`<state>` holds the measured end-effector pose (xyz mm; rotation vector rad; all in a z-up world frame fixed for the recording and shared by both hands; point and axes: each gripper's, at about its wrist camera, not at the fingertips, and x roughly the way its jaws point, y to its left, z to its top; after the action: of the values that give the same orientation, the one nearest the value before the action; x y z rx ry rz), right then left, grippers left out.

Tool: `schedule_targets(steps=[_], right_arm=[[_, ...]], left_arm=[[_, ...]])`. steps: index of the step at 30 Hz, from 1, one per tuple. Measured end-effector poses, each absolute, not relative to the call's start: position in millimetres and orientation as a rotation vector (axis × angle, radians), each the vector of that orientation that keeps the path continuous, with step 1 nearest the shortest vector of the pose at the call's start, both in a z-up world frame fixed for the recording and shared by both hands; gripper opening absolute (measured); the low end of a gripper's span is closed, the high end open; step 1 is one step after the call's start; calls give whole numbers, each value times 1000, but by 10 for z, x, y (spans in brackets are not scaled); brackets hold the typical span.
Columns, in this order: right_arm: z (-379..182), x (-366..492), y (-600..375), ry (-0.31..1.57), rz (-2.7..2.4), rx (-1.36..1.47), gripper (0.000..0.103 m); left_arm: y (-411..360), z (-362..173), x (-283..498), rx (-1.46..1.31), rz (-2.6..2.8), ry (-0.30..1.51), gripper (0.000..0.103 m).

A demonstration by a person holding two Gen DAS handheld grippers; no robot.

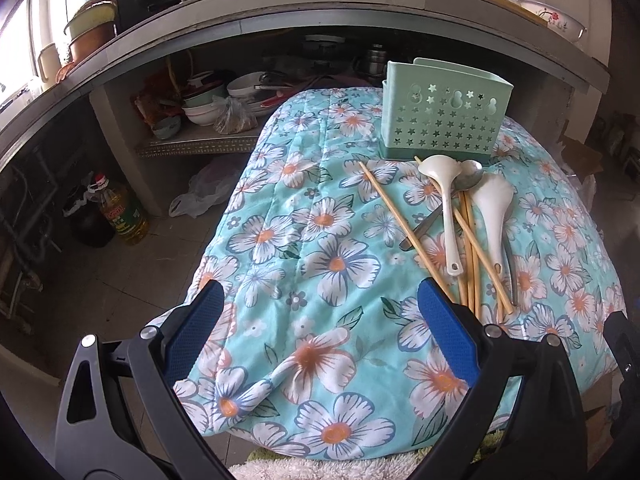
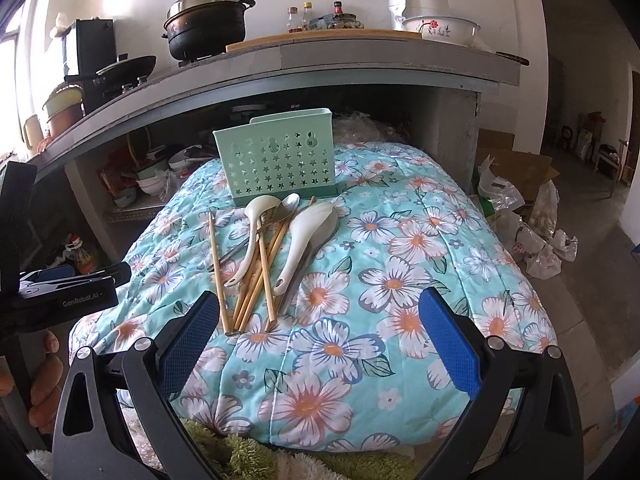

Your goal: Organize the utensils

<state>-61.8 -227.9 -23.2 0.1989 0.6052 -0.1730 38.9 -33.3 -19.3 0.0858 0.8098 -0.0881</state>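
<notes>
Floral quilt point(image 1: 320, 264) covers the surface, with chopsticks point(image 1: 472, 248) and white spoons point(image 1: 446, 204) piled just in front of the mint holder point(image 1: 440, 120). Both the left gripper point(image 1: 320, 320) and right gripper point(image 2: 320, 328) are spread wide, holding nothing. Only the right view catches the rice cooker point(image 2: 420, 0) up on the counter point(image 2: 360, 56).

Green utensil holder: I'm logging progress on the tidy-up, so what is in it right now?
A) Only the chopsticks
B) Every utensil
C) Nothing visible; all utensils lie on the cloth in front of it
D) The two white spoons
C: nothing shows above the rim of the green utensil holder, while the chopsticks and white spoons lie piled on the floral cloth before it.
</notes>
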Motion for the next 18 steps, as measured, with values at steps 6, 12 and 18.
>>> schedule_targets(steps=[6, 12, 18], right_arm=[[-275, -503, -2339, 610, -128, 226, 97], [-288, -263, -2374, 607, -132, 196, 97], [-352, 103, -2500, 631, -136, 196, 97]], left_arm=[[-404, -204, 660, 67, -189, 831, 94], [-338, -228, 906, -82, -374, 802, 94], [-386, -274, 1243, -116, -381, 818, 95]])
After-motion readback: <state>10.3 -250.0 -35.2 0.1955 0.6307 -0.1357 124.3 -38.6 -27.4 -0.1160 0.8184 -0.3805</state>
